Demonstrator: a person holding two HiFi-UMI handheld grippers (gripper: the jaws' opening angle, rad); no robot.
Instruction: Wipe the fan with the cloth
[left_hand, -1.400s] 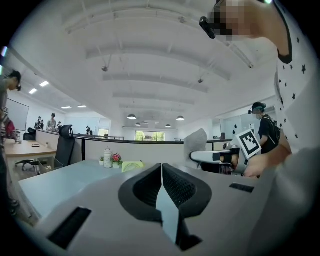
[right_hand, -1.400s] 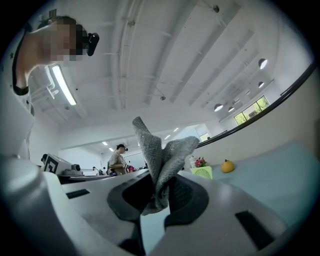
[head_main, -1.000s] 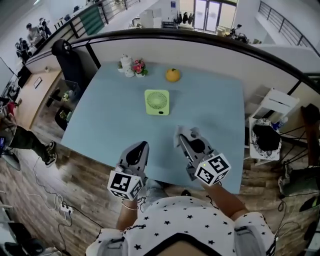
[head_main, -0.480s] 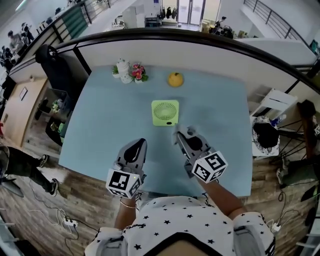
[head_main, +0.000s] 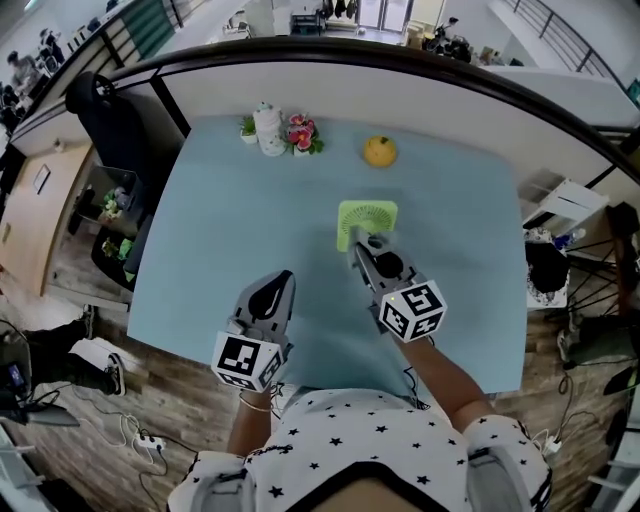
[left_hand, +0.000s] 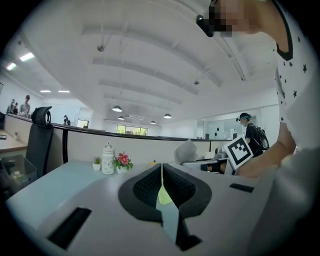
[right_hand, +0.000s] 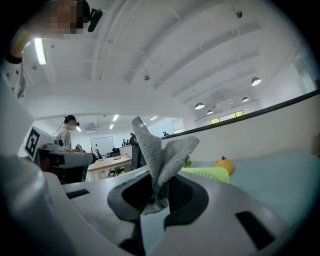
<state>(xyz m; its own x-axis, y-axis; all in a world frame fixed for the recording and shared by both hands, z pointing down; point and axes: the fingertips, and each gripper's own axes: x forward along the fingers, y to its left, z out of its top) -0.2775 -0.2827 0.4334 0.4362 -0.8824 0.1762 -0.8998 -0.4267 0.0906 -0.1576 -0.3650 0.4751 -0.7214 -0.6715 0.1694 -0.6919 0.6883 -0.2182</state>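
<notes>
A flat, light-green fan (head_main: 367, 217) lies on the pale blue table (head_main: 220, 230), right of centre. My right gripper (head_main: 364, 247) is shut on a grey cloth (right_hand: 160, 152). Its tip reaches the fan's near edge, and the cloth stands up bunched between the jaws. In the right gripper view the fan (right_hand: 206, 172) shows as a low green slab just past the cloth. Nearer the table's front edge, left of the fan, my left gripper (head_main: 279, 283) points forward. Its jaws meet in a thin seam (left_hand: 161, 186) with nothing held.
An orange (head_main: 379, 151) sits behind the fan near the back edge. A white vase (head_main: 268, 129) with a small plant and pink flowers (head_main: 301, 134) stands at the back left. A dark rail and partition run behind the table. A chair (head_main: 110, 120) is at the left.
My right gripper has carried the cloth forward from the table's near part to the fan's near edge. The left gripper has kept its place. The head view has shifted.
</notes>
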